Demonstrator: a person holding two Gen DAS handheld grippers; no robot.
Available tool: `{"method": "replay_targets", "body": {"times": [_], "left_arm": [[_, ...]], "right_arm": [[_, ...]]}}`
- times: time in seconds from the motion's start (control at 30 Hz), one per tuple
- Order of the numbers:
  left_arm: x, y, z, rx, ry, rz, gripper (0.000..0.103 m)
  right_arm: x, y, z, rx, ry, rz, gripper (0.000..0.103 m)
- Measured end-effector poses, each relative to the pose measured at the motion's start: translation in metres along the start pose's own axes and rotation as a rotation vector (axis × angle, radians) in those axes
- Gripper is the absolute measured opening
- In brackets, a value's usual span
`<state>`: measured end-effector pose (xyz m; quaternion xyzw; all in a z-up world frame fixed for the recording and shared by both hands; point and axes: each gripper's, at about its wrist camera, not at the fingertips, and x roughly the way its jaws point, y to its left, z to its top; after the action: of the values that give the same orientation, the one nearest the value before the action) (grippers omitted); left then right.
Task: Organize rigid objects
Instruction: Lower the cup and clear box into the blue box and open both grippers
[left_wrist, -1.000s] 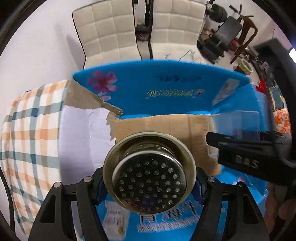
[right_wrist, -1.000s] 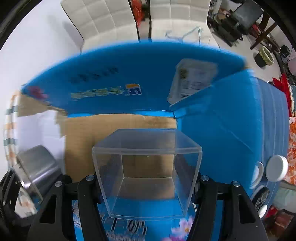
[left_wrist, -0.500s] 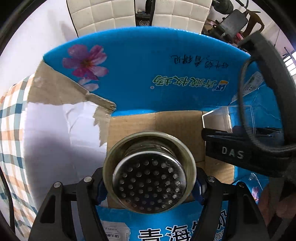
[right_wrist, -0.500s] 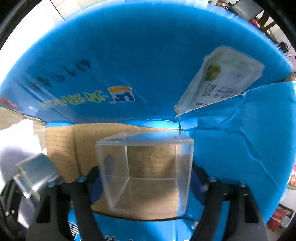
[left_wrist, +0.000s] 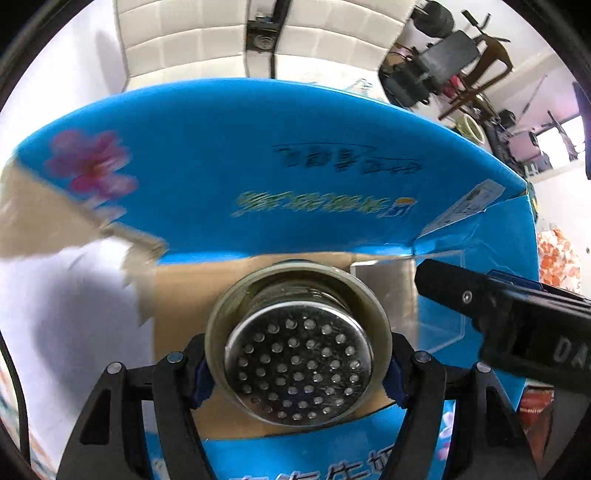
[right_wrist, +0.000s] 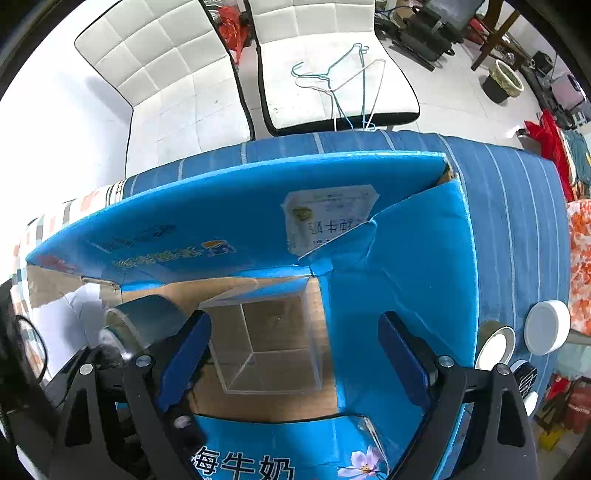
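Strainer, perforated steel disc in a pale ring, is sitting clenched between left gripper jaws above the blue carton; clear acrylic box is resting on carton floor, between the released right gripper jaws, untouched

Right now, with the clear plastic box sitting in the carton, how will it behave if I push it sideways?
The clear plastic box looks thin-walled and empty, so it is probably light and should slide easily on the flat cardboard floor. Its straight edges suggest it is stiff, not floppy. Its flat base makes tipping unlikely, though the blue carton wall close beside it would soon stop it.
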<state>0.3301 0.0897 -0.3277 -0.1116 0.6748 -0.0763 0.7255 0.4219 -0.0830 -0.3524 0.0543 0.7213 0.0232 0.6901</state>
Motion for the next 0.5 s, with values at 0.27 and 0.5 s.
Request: {"method": "replay_targets", "body": {"times": [0.27,0.5], "left_arm": [[0.021,0.009,0.010,-0.017,0.067,-0.035,0.069],[0.020,0.007,0.027,-0.005,0.086,-0.010,0.088]], "right_arm": [[0.005,0.017,-0.005,0.000,-0.003,-0.006,0.094],[0.002,0.015,-0.001,0.006,-0.005,0.012,0.094]]}}
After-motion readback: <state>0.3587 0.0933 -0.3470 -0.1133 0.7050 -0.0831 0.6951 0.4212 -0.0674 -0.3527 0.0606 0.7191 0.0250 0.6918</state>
